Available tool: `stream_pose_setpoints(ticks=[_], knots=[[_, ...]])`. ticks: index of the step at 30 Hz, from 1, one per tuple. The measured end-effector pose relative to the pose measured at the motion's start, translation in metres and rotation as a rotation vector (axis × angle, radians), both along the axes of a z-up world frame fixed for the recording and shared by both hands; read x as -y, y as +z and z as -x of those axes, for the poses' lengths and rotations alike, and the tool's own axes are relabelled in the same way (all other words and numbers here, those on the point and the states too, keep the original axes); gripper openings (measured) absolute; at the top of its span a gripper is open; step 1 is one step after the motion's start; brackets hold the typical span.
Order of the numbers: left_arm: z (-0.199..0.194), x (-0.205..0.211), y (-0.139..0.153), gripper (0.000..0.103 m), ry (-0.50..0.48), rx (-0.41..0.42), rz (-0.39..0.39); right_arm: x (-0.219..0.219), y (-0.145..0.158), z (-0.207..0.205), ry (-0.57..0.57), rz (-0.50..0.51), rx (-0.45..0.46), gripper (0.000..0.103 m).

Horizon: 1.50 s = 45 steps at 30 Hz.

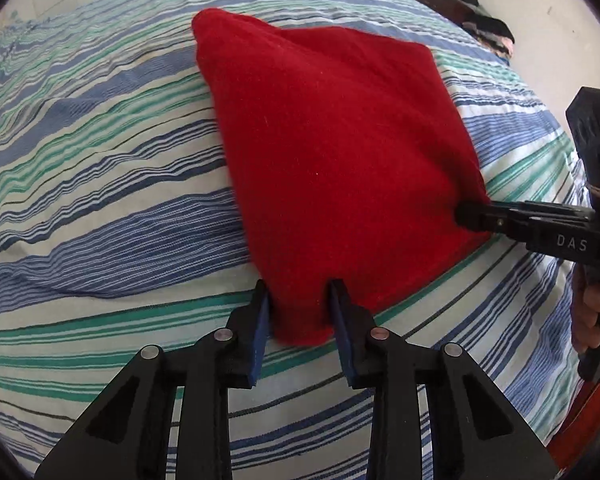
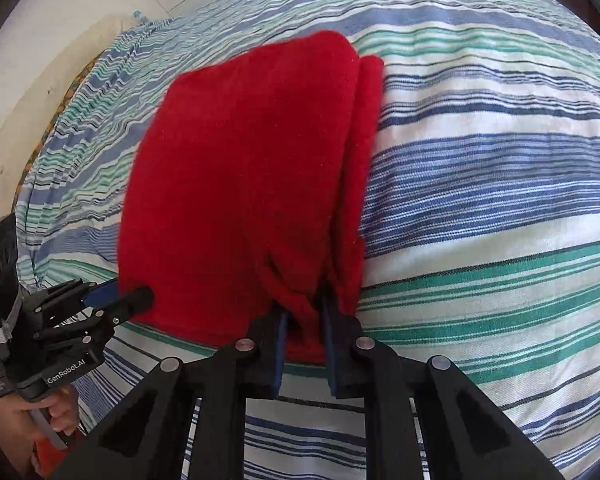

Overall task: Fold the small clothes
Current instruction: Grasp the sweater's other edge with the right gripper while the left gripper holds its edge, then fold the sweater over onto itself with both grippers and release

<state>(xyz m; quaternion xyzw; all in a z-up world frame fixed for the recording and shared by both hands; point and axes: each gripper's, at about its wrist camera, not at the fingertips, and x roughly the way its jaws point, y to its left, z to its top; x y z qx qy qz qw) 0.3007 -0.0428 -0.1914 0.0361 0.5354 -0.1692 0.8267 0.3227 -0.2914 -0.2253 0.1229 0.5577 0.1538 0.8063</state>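
Observation:
A red fleece cloth point(image 1: 332, 152) lies folded over on the striped bed; it also shows in the right wrist view point(image 2: 244, 176). My left gripper point(image 1: 300, 304) is shut on its near corner, with red cloth bunched between the blue pads. It shows from the side in the right wrist view point(image 2: 134, 300). My right gripper point(image 2: 305, 320) is shut on another corner, with cloth gathered between its fingers. It shows at the right of the left wrist view point(image 1: 470, 216). Both held corners are lifted a little off the bed.
The blue, green and white striped sheet point(image 1: 100, 160) covers the bed on all sides of the cloth. A dark piece of furniture with a pile of clothes point(image 1: 480, 16) stands beyond the far right edge. White walls point(image 2: 80, 8) lie beyond the far left.

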Motion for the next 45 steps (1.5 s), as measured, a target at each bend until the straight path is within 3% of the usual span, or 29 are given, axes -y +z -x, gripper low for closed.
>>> stream_pose_setpoints(ticks=[1,2,3,4,7,10,12,15,16,18,19,21,22,24,26,28,30,32,34,37,41,45], knots=[[0.003,-0.005,0.005,0.036,0.015,-0.001,0.021,0.003,0.002,0.002,-0.004,-0.027,0.016,0.014],[0.006,-0.011,0.009,0.047,0.035,-0.009,0.043,0.006,0.008,0.003,-0.011,-0.048,0.022,0.016],[0.011,-0.019,0.016,0.052,0.053,-0.005,0.067,0.007,0.016,0.005,-0.008,-0.061,0.032,0.025],[0.016,-0.027,0.025,0.052,0.07,0.015,0.095,0.007,0.025,0.007,0.003,-0.054,0.049,0.036],[0.024,-0.048,0.053,0.053,0.136,0.11,0.173,0.01,0.058,0.019,0.037,0.038,0.168,0.037],[0.007,-0.049,0.071,0.044,0.189,0.17,0.228,0.005,0.092,0.02,0.076,-0.002,0.274,0.033],[-0.01,-0.034,0.069,0.029,0.173,0.162,0.25,-0.01,0.108,0.016,0.13,-0.071,0.337,0.027],[-0.026,-0.003,0.044,0.026,0.123,0.106,0.189,-0.028,0.088,0.001,0.175,-0.116,0.29,0.025],[-0.027,0.005,0.03,0.025,0.101,0.068,0.144,-0.031,0.068,-0.008,0.164,-0.08,0.239,0.025],[-0.026,0.019,0.003,0.025,0.05,0.01,0.056,-0.027,0.016,-0.02,0.142,-0.005,0.072,0.014],[-0.021,0.024,0.003,0.025,0.031,0.032,0.019,-0.02,0.002,-0.022,0.131,-0.049,0.051,0.012],[-0.014,0.024,0.02,0.033,0.016,0.071,0.019,-0.012,0.013,-0.028,0.123,-0.099,0.044,0.01],[-0.012,0.019,0.031,0.038,0.029,0.081,0.062,-0.011,0.025,-0.032,0.125,-0.101,0.045,0.01],[-0.014,0.007,0.051,0.053,0.077,0.136,0.159,-0.008,0.062,-0.039,0.133,-0.104,0.143,0.012],[-0.026,0.001,0.056,0.055,0.13,0.153,0.158,-0.011,0.091,-0.058,0.133,-0.095,0.217,0.014],[-0.041,0.005,0.043,0.055,0.146,0.105,0.123,-0.017,0.101,-0.082,0.118,-0.11,0.24,0.014],[-0.05,0.014,0.017,0.056,0.128,0.027,0.038,-0.024,0.085,-0.107,0.093,-0.116,0.201,0.014],[-0.05,0.022,0.009,0.066,0.093,0.025,-0.047,-0.029,0.045,-0.127,0.06,-0.055,0.082,0.015],[-0.048,0.02,0.017,0.067,0.098,0.015,-0.042,-0.027,0.008,-0.13,0.072,-0.033,-0.024,0.014],[-0.042,0.008,0.034,0.07,0.158,0.034,-0.018,-0.022,0.037,-0.117,0.085,-0.018,0.082,0.014],[-0.037,0.002,0.036,0.071,0.21,0.053,-0.064,-0.026,0.089,-0.068,0.149,-0.059,0.227,0.015],[-0.037,0.002,0.03,0.071,0.237,0.031,-0.067,-0.038,0.084,-0.013,0.234,-0.003,0.257,0.015]])
